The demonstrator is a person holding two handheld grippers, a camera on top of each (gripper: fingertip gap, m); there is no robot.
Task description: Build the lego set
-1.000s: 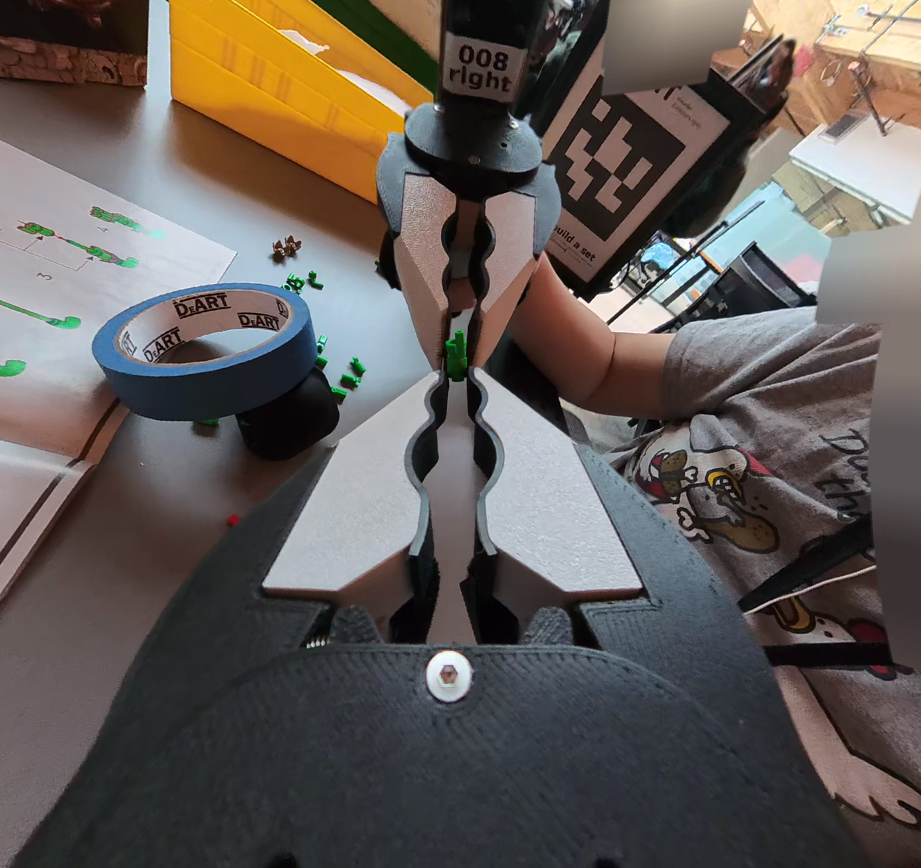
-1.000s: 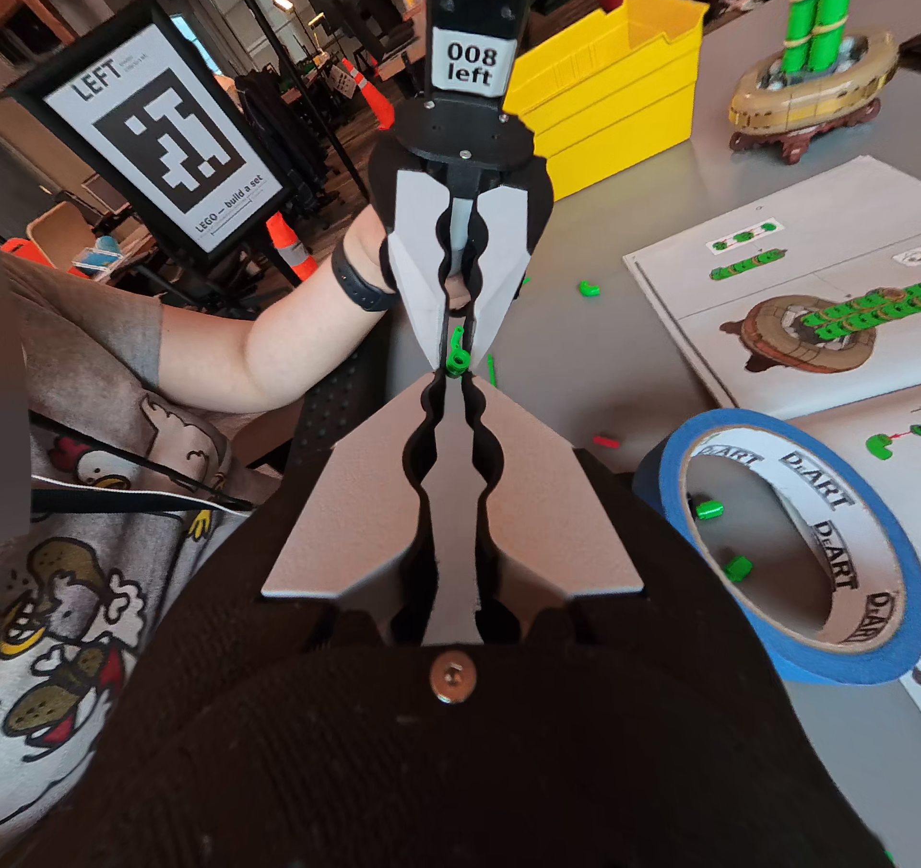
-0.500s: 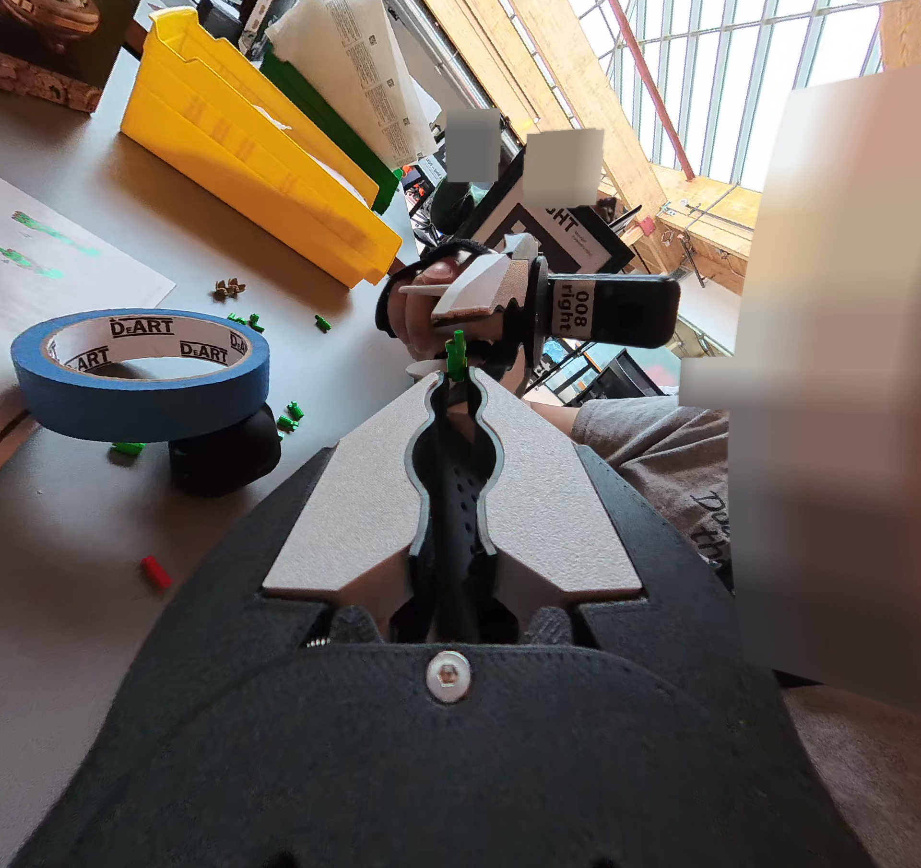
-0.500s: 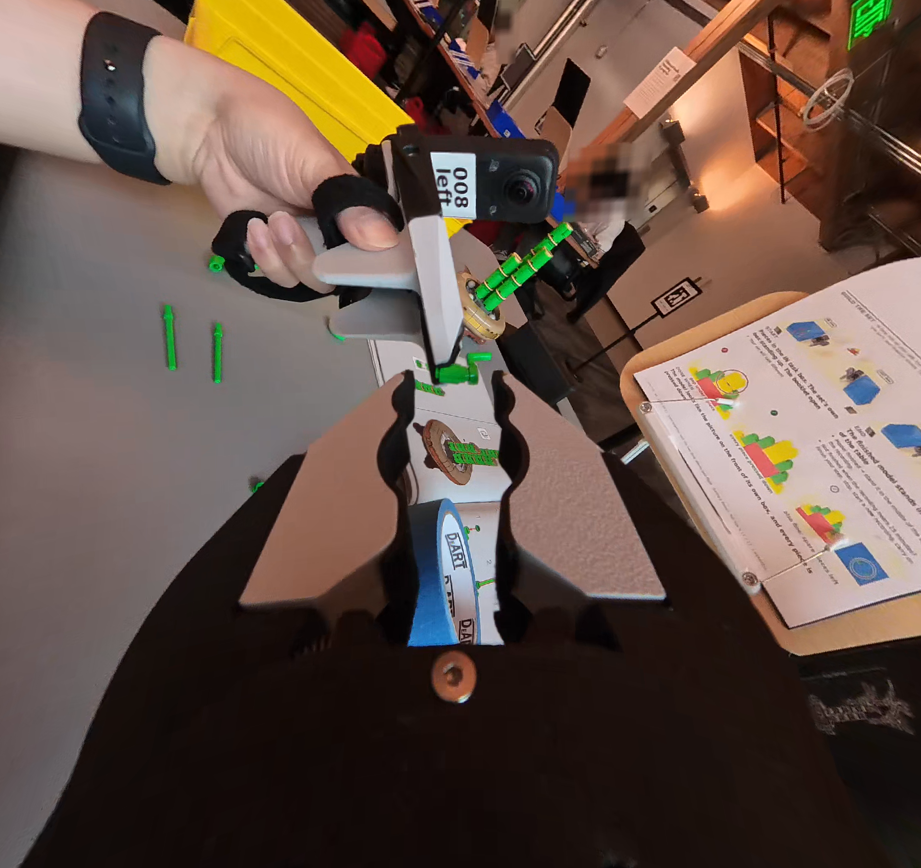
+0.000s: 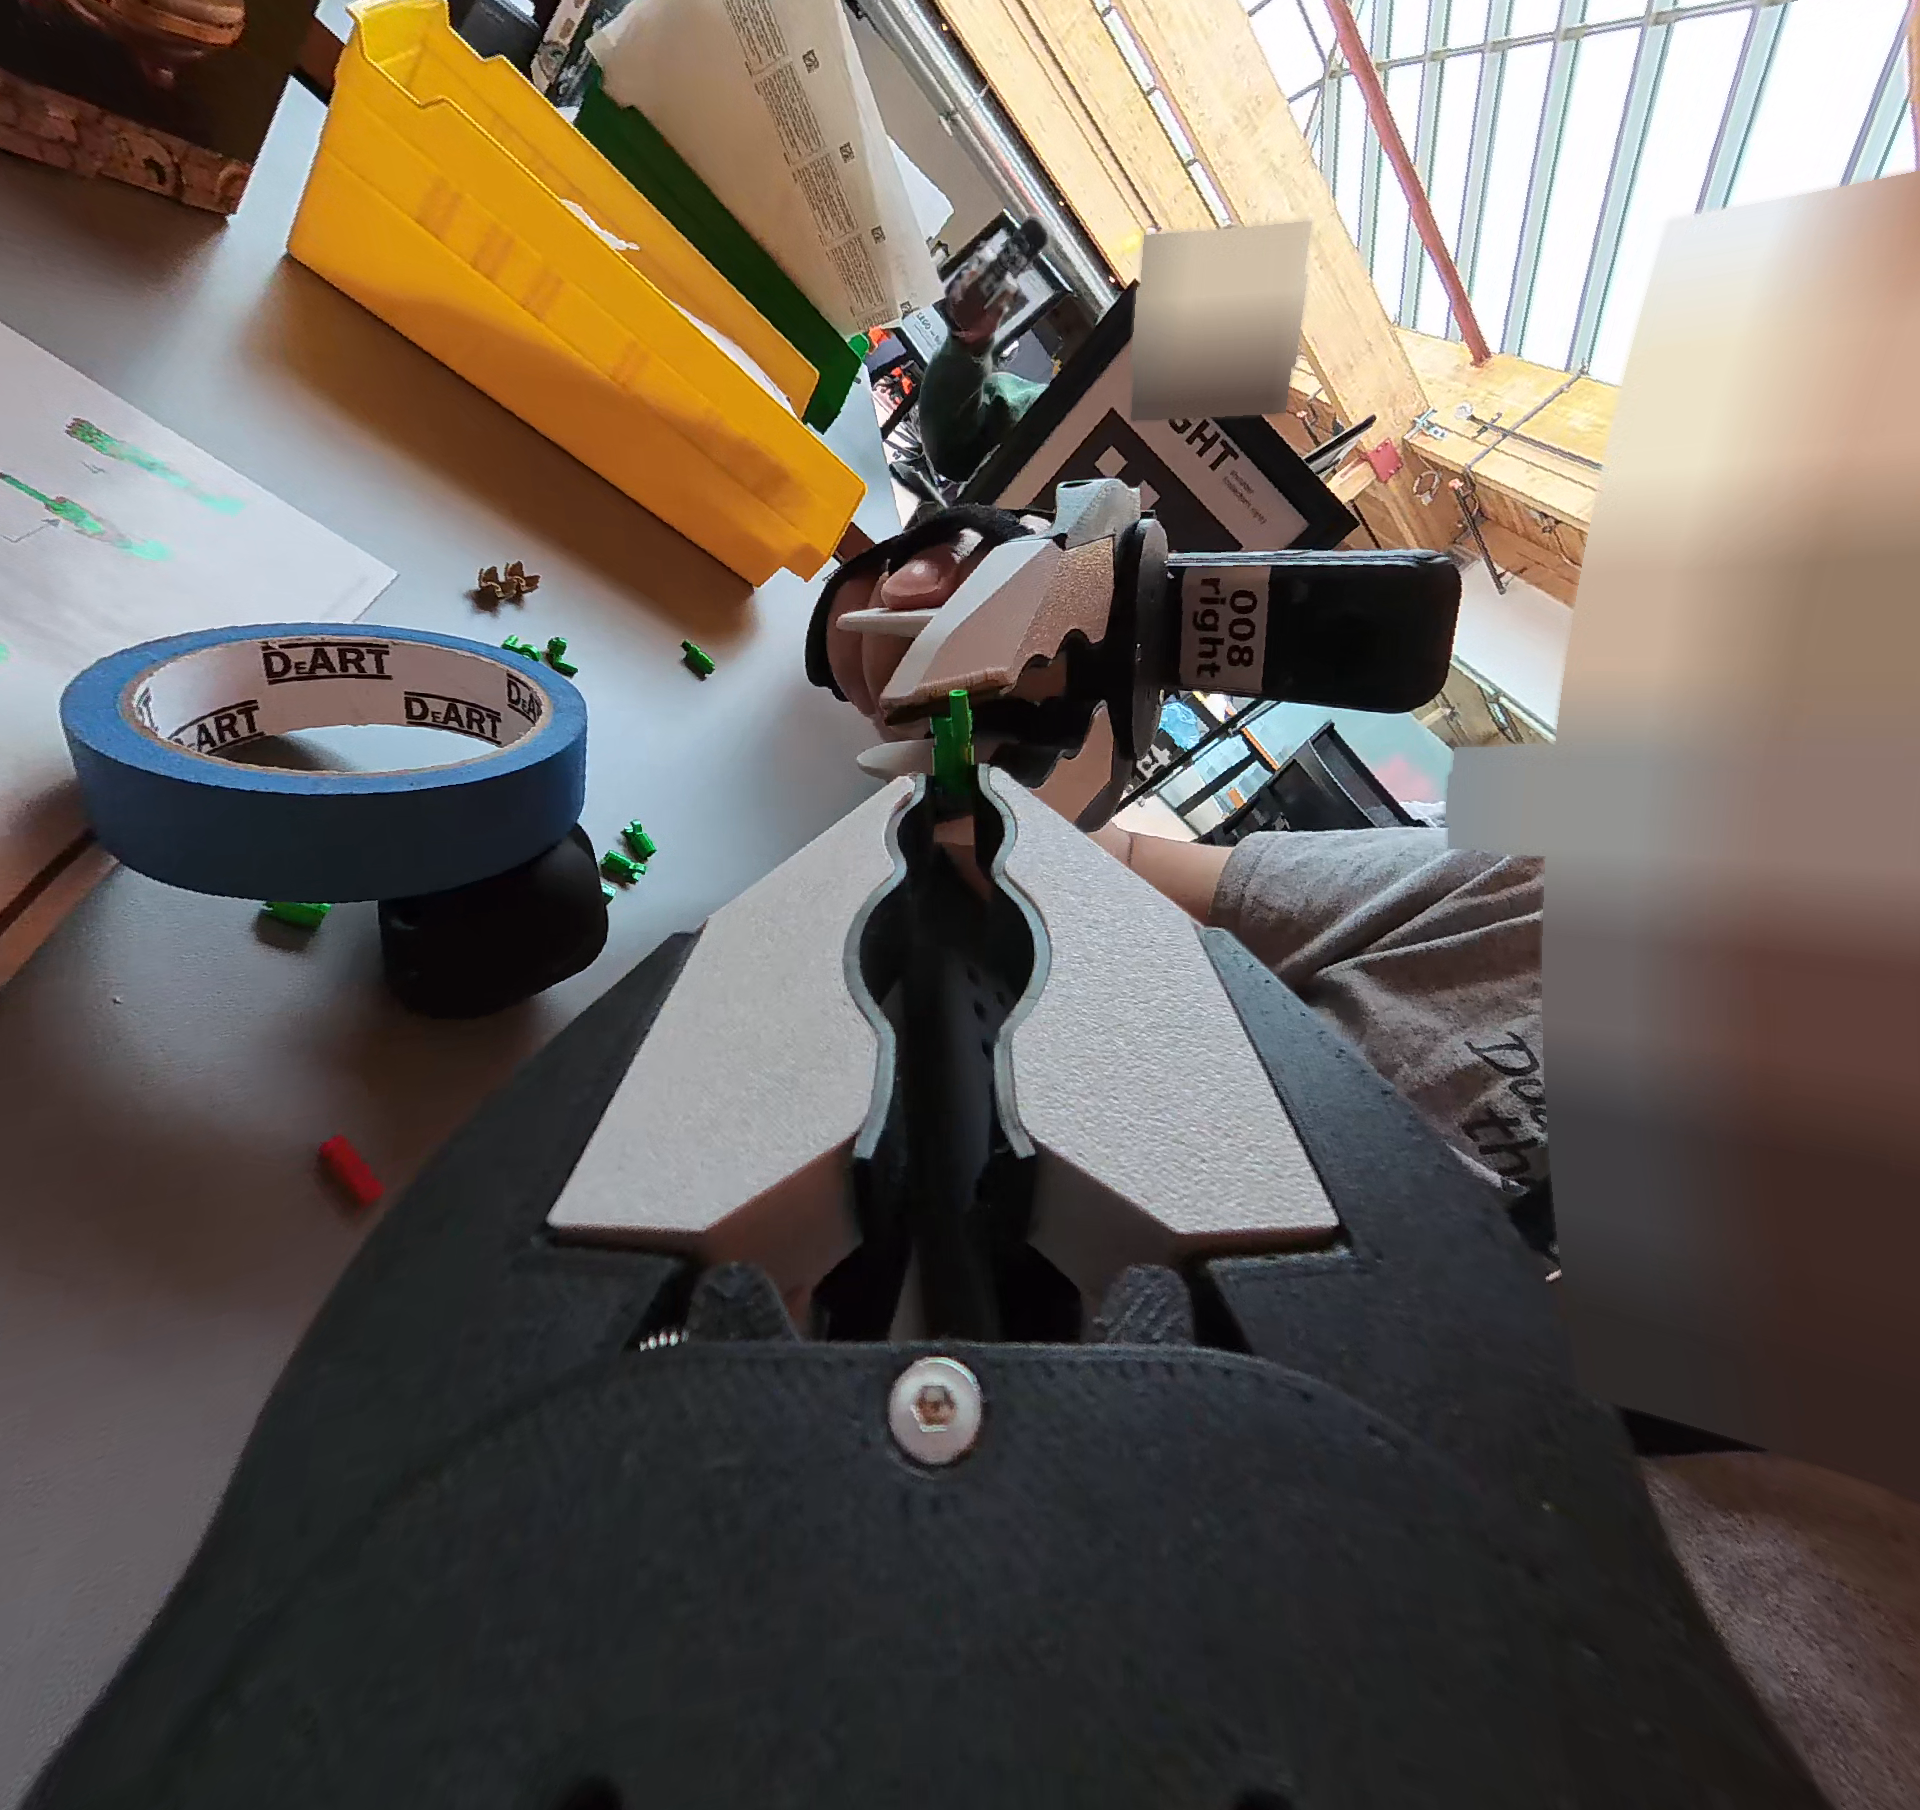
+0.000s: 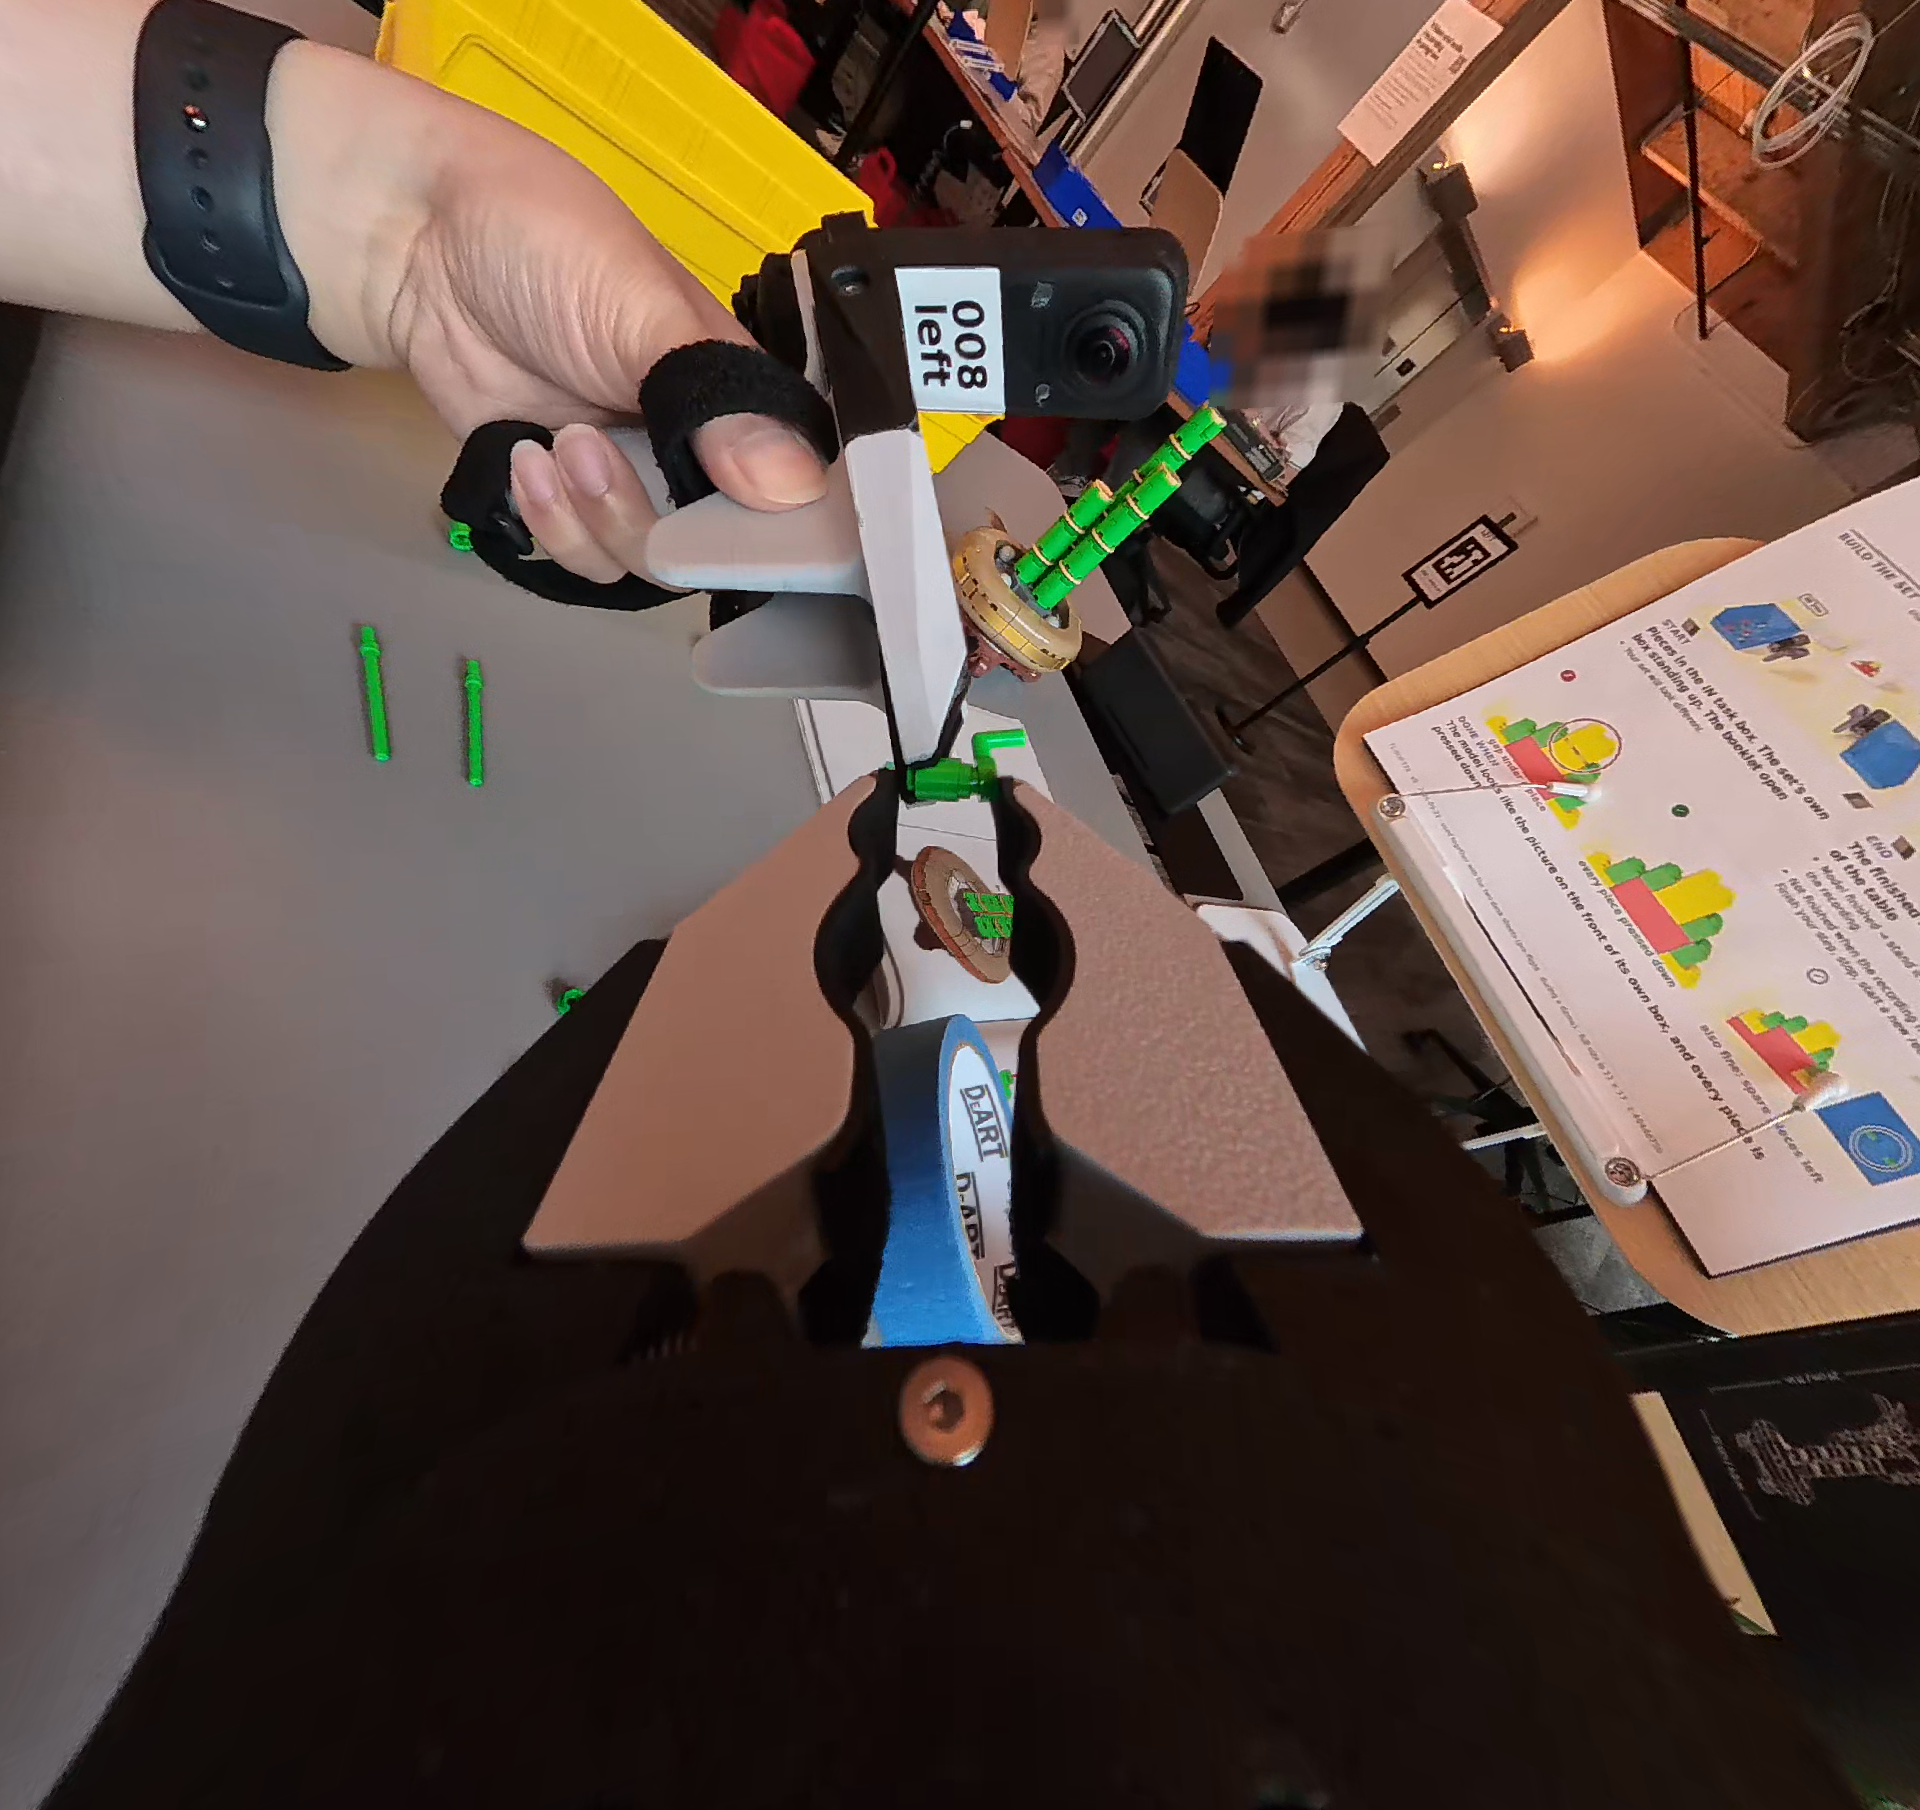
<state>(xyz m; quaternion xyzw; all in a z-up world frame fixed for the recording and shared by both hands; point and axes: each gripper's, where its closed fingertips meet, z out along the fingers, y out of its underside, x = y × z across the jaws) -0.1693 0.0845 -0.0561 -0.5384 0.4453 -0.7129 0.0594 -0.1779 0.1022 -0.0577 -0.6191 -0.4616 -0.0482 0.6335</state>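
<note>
A small green lego piece (image 5: 951,758) is held in the air between both grippers, above the grey table (image 5: 156,1189). My left gripper (image 5: 951,789) is shut on its lower end, and the top sticks out past the tips. In the right wrist view the piece (image 6: 945,781) lies crosswise between the tips of my right gripper (image 6: 948,792), which is closed on its two ends. The left gripper's tip comes down on it from above. A bent green stub (image 6: 995,744) sticks up from the piece. The right gripper (image 5: 935,700) lies on its side in the left wrist view.
A blue tape roll (image 5: 312,773) rests on a black round object (image 5: 488,939), with loose green pieces (image 5: 623,856) and a red one (image 5: 348,1168) nearby. There is also a yellow bin (image 5: 540,326), an open booklet (image 5: 156,513), two green rods (image 6: 369,690), a model with green stalks (image 6: 1049,565) and an instruction board (image 6: 1662,877). Only a small space, under 4 cm, lies between the two pairs of fingers.
Both grippers rose and turned: the right one now lies sideways to the left one. Its jaws went from fully shut to a small gap with the piece crosswise. Little has moved in the last half second.
</note>
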